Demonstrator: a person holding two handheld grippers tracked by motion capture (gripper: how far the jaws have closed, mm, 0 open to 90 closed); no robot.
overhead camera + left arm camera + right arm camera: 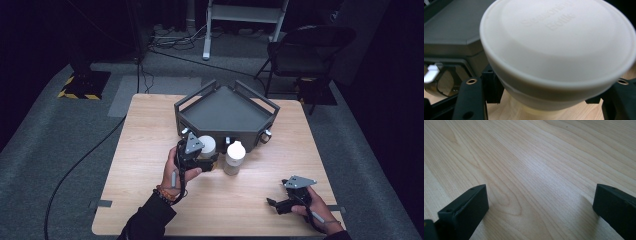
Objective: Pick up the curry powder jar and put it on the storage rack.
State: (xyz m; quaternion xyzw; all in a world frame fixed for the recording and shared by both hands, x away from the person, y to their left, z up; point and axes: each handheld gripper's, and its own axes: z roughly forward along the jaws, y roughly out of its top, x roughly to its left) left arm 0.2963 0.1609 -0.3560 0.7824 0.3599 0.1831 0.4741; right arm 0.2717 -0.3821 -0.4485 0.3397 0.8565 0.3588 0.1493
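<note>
Left gripper (554,100) clamping round, smooth white bottle (556,50)

Two black fingers (464,212) wide apart over bare pale wooden table (536,170).

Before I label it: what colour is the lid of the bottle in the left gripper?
Off-white lid, clearest in the left gripper view.

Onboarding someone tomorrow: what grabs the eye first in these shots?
First, the white seasoning bottle, its cap looming large in the left gripper view, clamped in the left tool near the table's middle. Next, the dark grey angular tray at the far side of the wooden table, with a second white bottle standing just before it. The right tool rests open and empty at the near right.
</note>
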